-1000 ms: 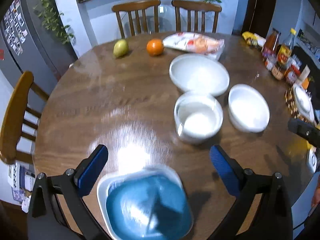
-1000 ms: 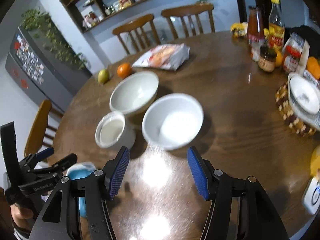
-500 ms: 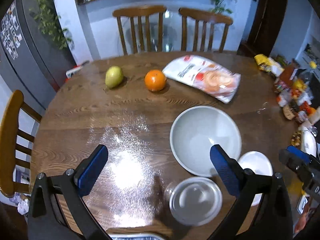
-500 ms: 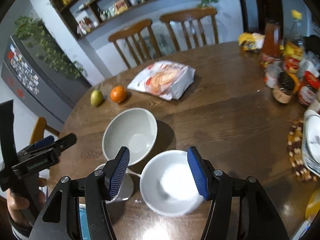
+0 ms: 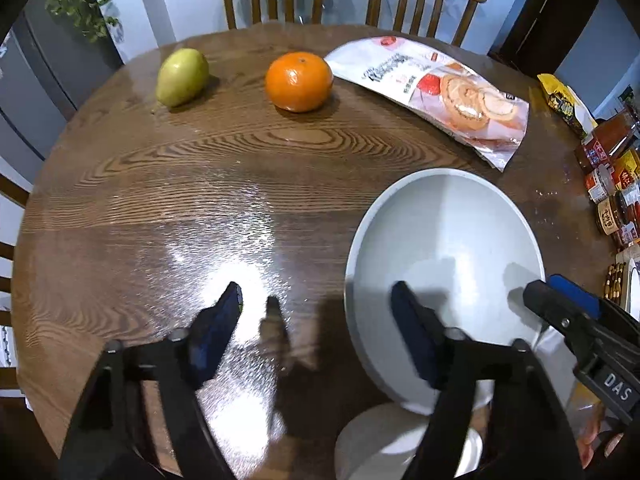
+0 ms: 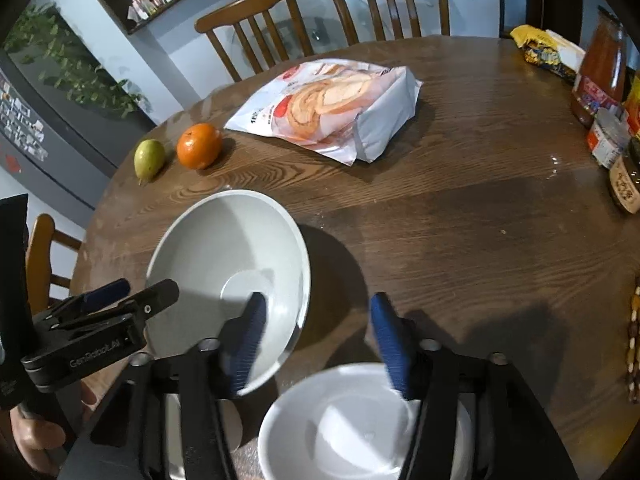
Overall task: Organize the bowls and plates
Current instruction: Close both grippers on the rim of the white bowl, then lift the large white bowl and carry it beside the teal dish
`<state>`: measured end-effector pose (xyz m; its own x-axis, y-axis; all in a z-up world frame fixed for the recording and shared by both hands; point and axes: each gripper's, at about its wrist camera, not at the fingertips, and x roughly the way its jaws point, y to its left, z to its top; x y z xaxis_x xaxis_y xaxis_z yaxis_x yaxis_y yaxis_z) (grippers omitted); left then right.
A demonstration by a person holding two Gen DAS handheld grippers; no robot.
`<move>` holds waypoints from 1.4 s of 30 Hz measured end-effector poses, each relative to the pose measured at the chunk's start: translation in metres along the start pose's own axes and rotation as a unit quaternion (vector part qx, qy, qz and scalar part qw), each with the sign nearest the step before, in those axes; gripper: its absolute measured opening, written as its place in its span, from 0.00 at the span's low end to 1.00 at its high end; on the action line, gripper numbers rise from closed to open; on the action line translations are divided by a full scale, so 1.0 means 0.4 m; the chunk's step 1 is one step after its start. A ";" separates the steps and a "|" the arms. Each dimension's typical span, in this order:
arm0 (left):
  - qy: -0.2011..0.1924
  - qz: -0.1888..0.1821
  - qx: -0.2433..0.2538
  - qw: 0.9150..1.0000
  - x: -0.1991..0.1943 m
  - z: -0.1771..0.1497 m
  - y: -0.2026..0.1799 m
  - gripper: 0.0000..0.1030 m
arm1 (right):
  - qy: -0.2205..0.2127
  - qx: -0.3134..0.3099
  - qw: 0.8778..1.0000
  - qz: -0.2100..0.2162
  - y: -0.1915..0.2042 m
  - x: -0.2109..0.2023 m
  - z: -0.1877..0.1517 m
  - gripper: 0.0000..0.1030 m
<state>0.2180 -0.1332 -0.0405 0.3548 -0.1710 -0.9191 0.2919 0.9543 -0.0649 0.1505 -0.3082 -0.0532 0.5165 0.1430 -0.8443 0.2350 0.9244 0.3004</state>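
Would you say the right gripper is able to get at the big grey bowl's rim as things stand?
Probably yes. The right gripper already straddles the near rim of the grey bowl, one finger inside and one outside, its jaws closing with nothing between them but the rim. The left gripper straddles the opposite rim.

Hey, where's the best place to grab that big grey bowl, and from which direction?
Grip the big grey bowl by its thin rim, one finger inside and one outside, coming down from above. It sits upright and looks too wide to span. Each hand-held gripper already straddles the near rim, closing.
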 end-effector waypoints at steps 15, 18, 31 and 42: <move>0.003 -0.031 0.031 0.999 0.016 -0.008 -0.033 0.13 | 0.013 -0.031 0.999 -0.011 0.044 0.045 0.002 0.10; -0.005 -0.028 0.027 0.999 0.002 -0.010 -0.033 0.13 | 0.011 -0.029 0.999 -0.010 0.049 0.037 -0.001 0.10; -0.108 -0.002 0.064 0.992 -0.223 -0.097 -0.060 0.15 | -0.071 -0.039 0.997 0.019 0.093 -0.164 -0.045 0.10; -0.125 0.005 0.093 0.988 -0.308 -0.250 -0.125 0.18 | -0.099 -0.035 0.994 0.031 0.073 -0.302 -0.196 0.10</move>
<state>0.0709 -0.1353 0.0370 0.5596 -0.2381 -0.7938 0.4360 0.8991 0.0378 0.0305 -0.2708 0.0229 0.6821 0.1337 -0.7189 0.1432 0.9397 0.3106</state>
